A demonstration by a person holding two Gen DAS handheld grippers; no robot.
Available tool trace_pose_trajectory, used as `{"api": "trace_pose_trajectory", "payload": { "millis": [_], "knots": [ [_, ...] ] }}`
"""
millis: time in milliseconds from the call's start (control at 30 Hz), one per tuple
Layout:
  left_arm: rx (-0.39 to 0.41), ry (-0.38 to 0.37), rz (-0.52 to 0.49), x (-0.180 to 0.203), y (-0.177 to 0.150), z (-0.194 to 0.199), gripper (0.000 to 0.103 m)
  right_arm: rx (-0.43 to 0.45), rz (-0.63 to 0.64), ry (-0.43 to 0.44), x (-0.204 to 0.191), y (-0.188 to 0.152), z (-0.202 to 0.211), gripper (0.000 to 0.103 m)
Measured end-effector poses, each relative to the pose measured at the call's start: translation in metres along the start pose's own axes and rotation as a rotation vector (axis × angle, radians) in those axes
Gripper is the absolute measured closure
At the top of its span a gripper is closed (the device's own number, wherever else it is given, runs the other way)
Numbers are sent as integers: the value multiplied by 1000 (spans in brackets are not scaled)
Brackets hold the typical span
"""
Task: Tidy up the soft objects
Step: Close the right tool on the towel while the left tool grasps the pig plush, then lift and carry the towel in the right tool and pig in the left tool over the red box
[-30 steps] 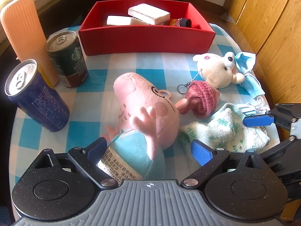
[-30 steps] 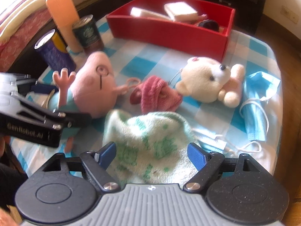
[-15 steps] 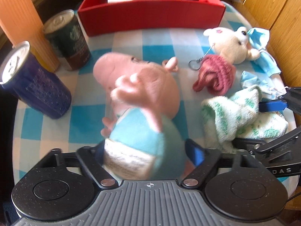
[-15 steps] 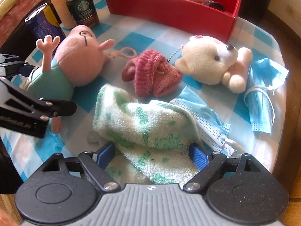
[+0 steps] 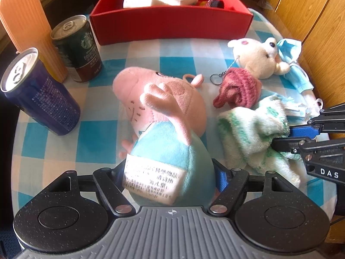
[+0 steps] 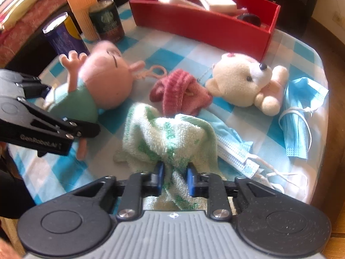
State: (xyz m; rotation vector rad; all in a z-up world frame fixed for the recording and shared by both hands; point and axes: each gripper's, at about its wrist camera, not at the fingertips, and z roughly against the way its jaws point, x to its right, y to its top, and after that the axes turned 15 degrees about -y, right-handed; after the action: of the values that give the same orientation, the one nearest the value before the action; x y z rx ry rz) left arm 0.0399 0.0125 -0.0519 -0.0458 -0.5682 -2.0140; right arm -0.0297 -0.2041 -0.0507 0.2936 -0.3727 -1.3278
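At the left edge of the table stand an orange ribbed bottle, a blue can and a dark coffee can. These are hard things and, I think, not part of the job.

Near the front edge, the left gripper is closed around the blue body of the pink pig toy; its head points to the red box at the far edge. To the right, the right gripper has its fingers nearly together, pinching a fold of the green-and-white towel.

Behind the towel lie a dark red knitted pouch and a cream bear, touching each other. At the right edge lie blue face masks; one mask is partly under the towel.

The box holds only two white blocks and some small dark thing. So I judge the task is at its beginning: no toy, towel or mask is put away yet.

One second ago both grippers were wide open around the pig and the towel; now both have closed on them.
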Motion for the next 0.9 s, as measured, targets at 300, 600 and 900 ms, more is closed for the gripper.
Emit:
{"api": "trace_pose_trajectory", "payload": {
  "millis": [300, 600, 900],
  "knots": [
    [21, -52, 18, -1, 0, 6, 30, 23, -77, 59, 5, 6, 9, 103],
    [115, -117, 61, -4, 4, 30, 30, 119, -201, 158, 26, 14, 33, 103],
    [200, -194, 98, -4, 15, 52, 31, 230, -285, 245, 39, 26, 64, 103]
  ]
}}
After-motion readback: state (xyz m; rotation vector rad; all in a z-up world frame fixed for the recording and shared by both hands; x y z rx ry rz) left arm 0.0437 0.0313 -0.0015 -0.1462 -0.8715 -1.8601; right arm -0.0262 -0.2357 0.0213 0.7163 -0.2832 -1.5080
